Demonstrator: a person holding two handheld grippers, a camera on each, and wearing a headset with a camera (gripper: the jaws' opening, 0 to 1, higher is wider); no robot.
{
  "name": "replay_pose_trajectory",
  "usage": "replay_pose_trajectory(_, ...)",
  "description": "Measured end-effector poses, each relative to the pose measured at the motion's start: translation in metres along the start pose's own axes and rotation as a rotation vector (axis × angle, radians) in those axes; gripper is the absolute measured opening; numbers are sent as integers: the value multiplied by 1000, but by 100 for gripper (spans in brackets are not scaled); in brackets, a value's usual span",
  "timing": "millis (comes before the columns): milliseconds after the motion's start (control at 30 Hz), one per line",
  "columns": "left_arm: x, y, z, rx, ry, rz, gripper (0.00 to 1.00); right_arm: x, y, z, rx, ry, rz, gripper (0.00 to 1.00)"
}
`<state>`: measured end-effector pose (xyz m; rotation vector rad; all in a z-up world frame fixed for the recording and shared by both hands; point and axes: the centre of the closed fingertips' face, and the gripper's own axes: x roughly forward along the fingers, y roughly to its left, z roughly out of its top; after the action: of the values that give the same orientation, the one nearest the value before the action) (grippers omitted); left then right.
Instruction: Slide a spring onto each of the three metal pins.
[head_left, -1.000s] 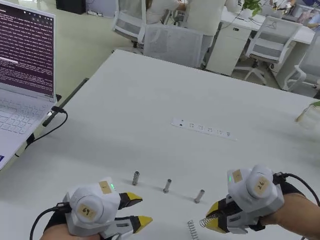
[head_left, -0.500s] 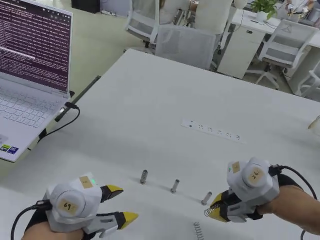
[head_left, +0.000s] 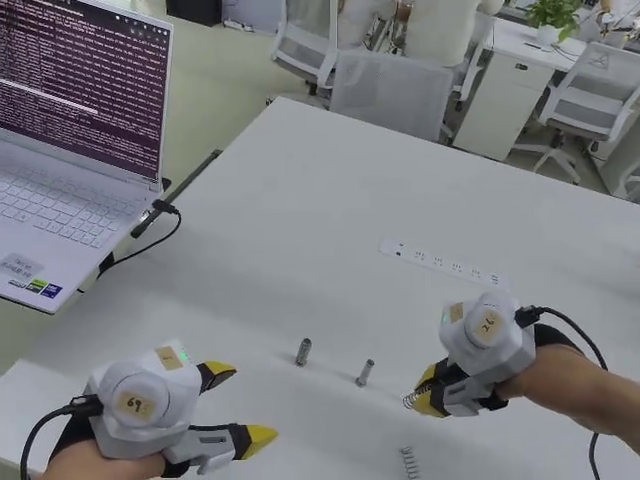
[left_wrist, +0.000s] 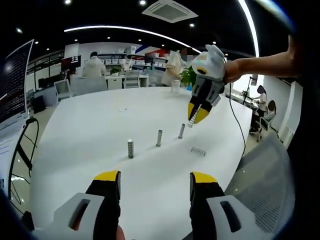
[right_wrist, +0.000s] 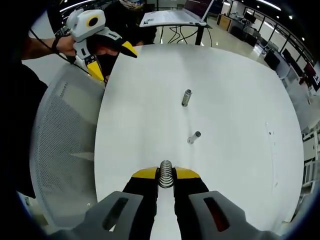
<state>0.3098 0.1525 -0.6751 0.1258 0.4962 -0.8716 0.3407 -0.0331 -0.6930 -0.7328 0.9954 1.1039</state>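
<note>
Three short metal pins stand in a row on the white table (head_left: 300, 230). The left pin (head_left: 303, 351) wears a spring. The middle pin (head_left: 365, 373) is bare, and so is the right pin (left_wrist: 181, 131). My right gripper (head_left: 424, 397) is shut on a spring (right_wrist: 166, 173) and hovers just over the right pin, hiding it in the head view. Another loose spring (head_left: 408, 462) lies on the table nearer to me. My left gripper (head_left: 240, 404) stands open and holds nothing, near the front edge to the left of the pins.
An open laptop (head_left: 70, 130) sits at the left with a black cable (head_left: 150, 225) running from it. A white power strip (head_left: 445, 262) lies behind the pins. Office chairs (head_left: 385, 90) stand beyond the table's far edge.
My right gripper has carried its spring forward and left, from near the loose spring to just above the right pin. The left gripper has stayed low and open. The head camera has shifted.
</note>
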Motion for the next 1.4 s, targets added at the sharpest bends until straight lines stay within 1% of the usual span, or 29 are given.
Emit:
replay_pose_trajectory(233,0,-1,-1,-5,4,2,53,9,-14,6,-18,27,6,9)
replay_pose_trajectory(333,0,-1,-1,-10,2,2,54,13,-19,5,-54,58,3,9)
replay_pose_trajectory(433,1,-1,-2,-11,5,4,55,15,-24,9,-50,56,13,9)
replay_pose_trajectory(733,2,1,1,-14,4,13,59,22,-43,20,-48,58,11,9)
replay_pose_trajectory(1033,0,3,-3,-30,11,20,59,31,-52,30,-72,78,27,9)
replay_pose_trajectory(1300,0,1,-3,-39,13,19,59,41,-58,32,-88,99,44,9)
replay_pose_trajectory(1400,1,2,-3,-39,14,20,59,42,-57,33,-95,108,52,9)
